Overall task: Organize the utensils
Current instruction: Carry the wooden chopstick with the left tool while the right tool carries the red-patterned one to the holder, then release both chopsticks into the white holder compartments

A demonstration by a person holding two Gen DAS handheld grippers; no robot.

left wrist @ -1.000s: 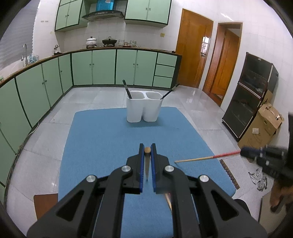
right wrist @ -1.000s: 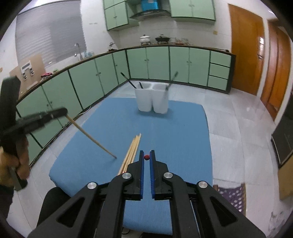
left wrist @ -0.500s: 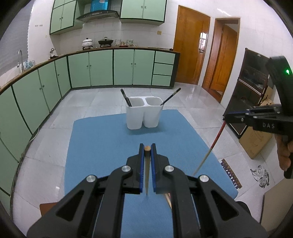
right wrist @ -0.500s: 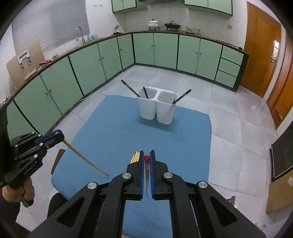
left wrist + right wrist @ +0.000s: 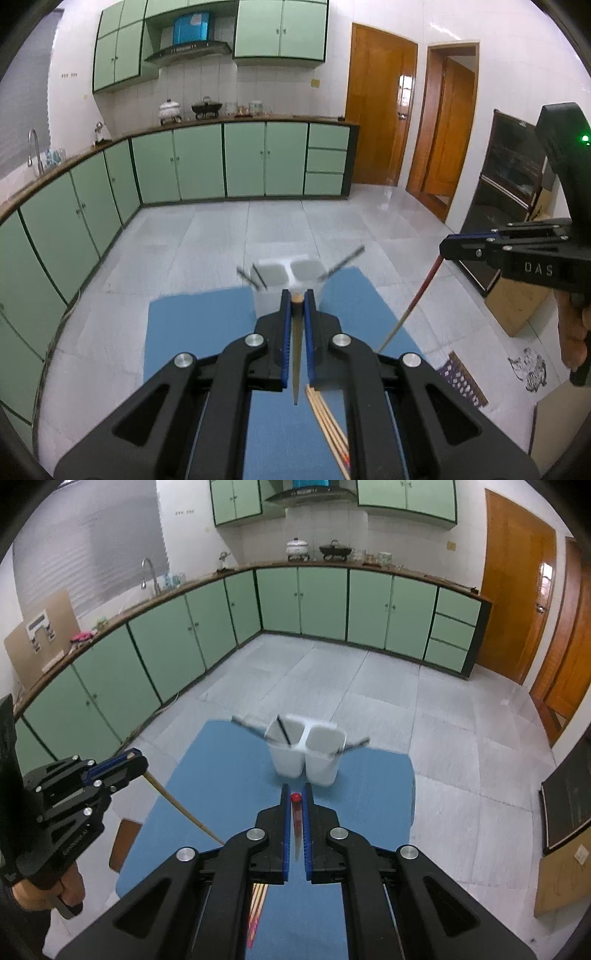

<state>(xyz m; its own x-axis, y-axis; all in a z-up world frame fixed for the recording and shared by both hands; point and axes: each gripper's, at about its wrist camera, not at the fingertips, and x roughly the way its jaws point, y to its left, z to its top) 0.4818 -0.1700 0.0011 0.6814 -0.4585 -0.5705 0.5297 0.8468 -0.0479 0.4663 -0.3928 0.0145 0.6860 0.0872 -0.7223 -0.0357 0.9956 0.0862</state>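
Now both tools are higher than a second ago, when each chopstick tip trailed on the blue mat [image 5: 192, 332]; both sticks have since swung off the cloth and hang from the jaws. My left gripper [image 5: 297, 299] is clamped on the plain wooden chopstick [image 5: 295, 354], which points down and back toward the camera. My right gripper [image 5: 295, 798] is clamped on the red-tipped chopstick [image 5: 297, 823] the same way. From the left view I see that stick slanting down below the right tool, well off to my right. Straight ahead of both tools, beyond the fingertips, stands the white two-cup holder [image 5: 306, 755], blurred, with dark utensils leaning out of both cups. More chopsticks [image 5: 327, 421] lie on the mat beneath the left tool. I judge the lift done and the carry to the holder next, with that bundle left to fetch.
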